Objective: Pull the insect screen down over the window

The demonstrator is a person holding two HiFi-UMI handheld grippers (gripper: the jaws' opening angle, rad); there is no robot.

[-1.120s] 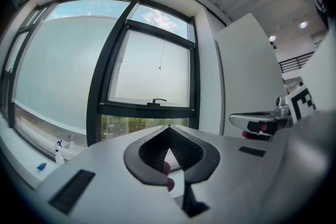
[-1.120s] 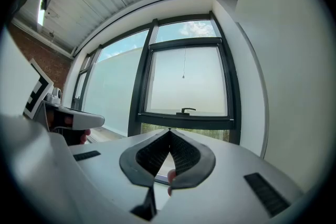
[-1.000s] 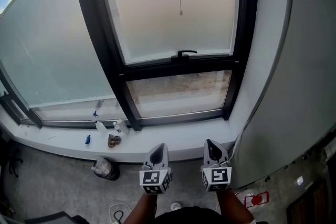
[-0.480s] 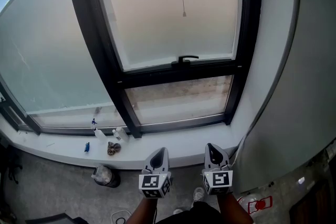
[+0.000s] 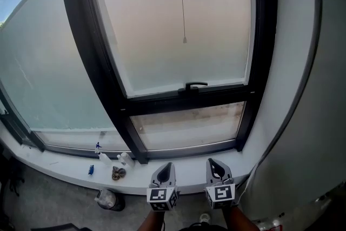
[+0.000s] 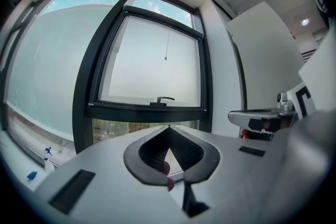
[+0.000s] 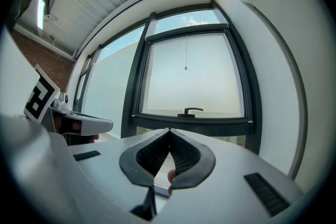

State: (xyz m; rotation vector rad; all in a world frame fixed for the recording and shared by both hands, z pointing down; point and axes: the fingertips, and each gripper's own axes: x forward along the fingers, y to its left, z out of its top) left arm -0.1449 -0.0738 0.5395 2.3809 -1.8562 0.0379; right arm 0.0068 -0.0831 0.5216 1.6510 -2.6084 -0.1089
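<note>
The left claw (image 5: 165, 166) and right claw (image 5: 215, 163), both pinched shut on nothing, point level at the window (image 5: 189, 103), where the cord (image 5: 184, 39) hangs vertically, high above and ahead between the 2, slightly nearer the left.

Bright, diffuse daylight comes through the window (image 5: 173, 35), and its panes glow evenly. Both gripper views bend strongly at the edges, with black corners and a soft-focus foreground. The head view is sharp; the floor (image 5: 54, 197) lies dim.
</note>
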